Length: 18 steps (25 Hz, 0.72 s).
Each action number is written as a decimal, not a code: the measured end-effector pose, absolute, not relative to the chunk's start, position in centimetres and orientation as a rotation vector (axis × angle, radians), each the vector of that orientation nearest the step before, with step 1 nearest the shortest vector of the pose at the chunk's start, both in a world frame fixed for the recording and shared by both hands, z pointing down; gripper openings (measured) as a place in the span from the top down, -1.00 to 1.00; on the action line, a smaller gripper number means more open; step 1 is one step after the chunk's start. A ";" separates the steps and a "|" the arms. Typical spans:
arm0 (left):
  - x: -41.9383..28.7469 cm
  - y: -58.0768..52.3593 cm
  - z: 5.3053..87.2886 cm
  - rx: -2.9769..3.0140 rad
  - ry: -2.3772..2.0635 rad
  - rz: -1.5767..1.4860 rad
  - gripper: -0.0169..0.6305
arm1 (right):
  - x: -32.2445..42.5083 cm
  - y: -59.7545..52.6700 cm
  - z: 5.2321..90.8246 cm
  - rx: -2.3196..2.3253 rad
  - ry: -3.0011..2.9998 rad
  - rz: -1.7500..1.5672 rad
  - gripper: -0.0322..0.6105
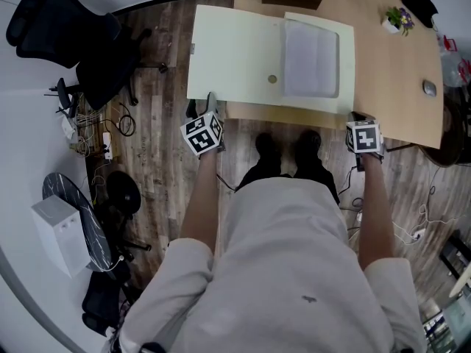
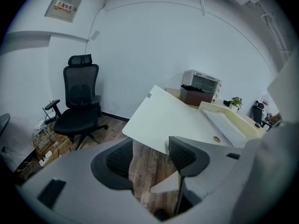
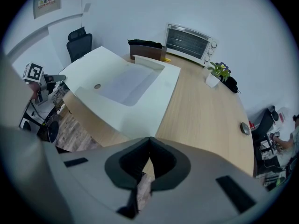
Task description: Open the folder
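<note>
One folder (image 1: 243, 57) lies opened flat at the counter's (image 1: 383, 72) left end, with its long axis along the near edge. Its left cover overhangs the floor (image 1: 158, 160). Open wood lies to the right, up to a potted plant (image 1: 397, 19). The left hand-held gripper (image 2: 149, 157) is spread and empty, below the overhang. The right hand-held gripper (image 3: 148, 164) is pressed together and empty, at the near edge.

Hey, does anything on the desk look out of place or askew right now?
The open folder lies at the desk's left end, and its cover sticks out past the edge over the floor, unsupported. Nothing looks spilled or damaged.
</note>
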State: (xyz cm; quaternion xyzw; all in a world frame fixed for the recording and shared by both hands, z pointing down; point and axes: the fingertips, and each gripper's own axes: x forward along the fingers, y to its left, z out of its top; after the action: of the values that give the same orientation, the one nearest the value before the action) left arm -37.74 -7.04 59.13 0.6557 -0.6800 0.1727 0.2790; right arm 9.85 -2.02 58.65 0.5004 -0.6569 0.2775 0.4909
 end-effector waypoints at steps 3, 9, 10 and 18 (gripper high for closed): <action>-37.8 -6.8 58.9 1.773 -1.826 0.482 0.24 | 9.9 -2.0 58.6 1.217 -1.593 0.673 0.91; -37.5 -6.4 58.4 1.818 -1.825 0.534 0.24 | 9.9 -2.1 58.5 1.216 -1.591 0.663 0.91; -37.5 -6.4 58.3 1.829 -1.822 0.548 0.24 | 9.9 -2.1 58.5 1.213 -1.590 0.657 0.91; -37.6 -4.9 58.2 1.819 -1.826 0.556 0.24 | 9.8 -2.0 58.6 1.210 -1.596 0.643 0.91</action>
State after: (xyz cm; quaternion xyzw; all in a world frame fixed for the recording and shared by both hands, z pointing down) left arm -37.59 -4.95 58.20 0.6679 -0.6707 0.2041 0.2499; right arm 9.76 -2.04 58.57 0.4996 -0.6588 0.2653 0.4961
